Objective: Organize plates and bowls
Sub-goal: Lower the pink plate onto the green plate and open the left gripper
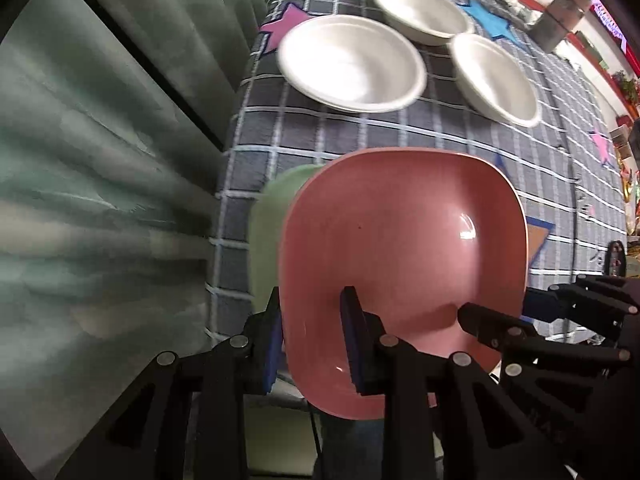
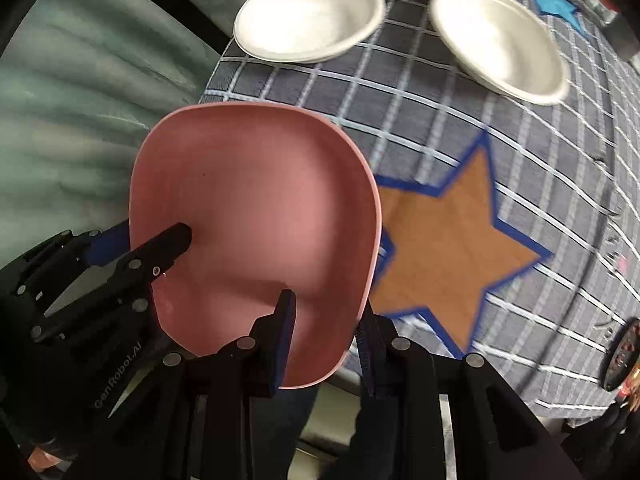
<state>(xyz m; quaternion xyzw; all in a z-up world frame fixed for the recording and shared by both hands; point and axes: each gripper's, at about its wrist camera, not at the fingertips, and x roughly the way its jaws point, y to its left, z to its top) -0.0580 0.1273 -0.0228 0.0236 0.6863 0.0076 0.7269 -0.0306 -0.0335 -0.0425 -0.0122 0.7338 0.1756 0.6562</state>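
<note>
A pink rounded-square bowl [image 1: 404, 252] is held above the near edge of the table by both grippers; it also shows in the right wrist view [image 2: 256, 216]. My left gripper [image 1: 314, 340] is shut on its left rim. My right gripper [image 2: 326, 344] is shut on its right rim, and it shows at the right of the left wrist view [image 1: 496, 320]. A green bowl [image 1: 276, 216] lies under the pink one, mostly hidden. Three white bowls [image 1: 352, 64] [image 1: 424, 12] [image 1: 496, 80] sit farther back on the checked tablecloth [image 1: 304, 132].
Star patches mark the cloth: an orange one [image 2: 448, 240] just right of the pink bowl, a blue one [image 1: 492, 20] and a pink one [image 1: 288, 20] farther back. A green curtain [image 1: 100, 160] hangs left of the table. Clutter and a metal can [image 1: 560, 16] stand at the far right.
</note>
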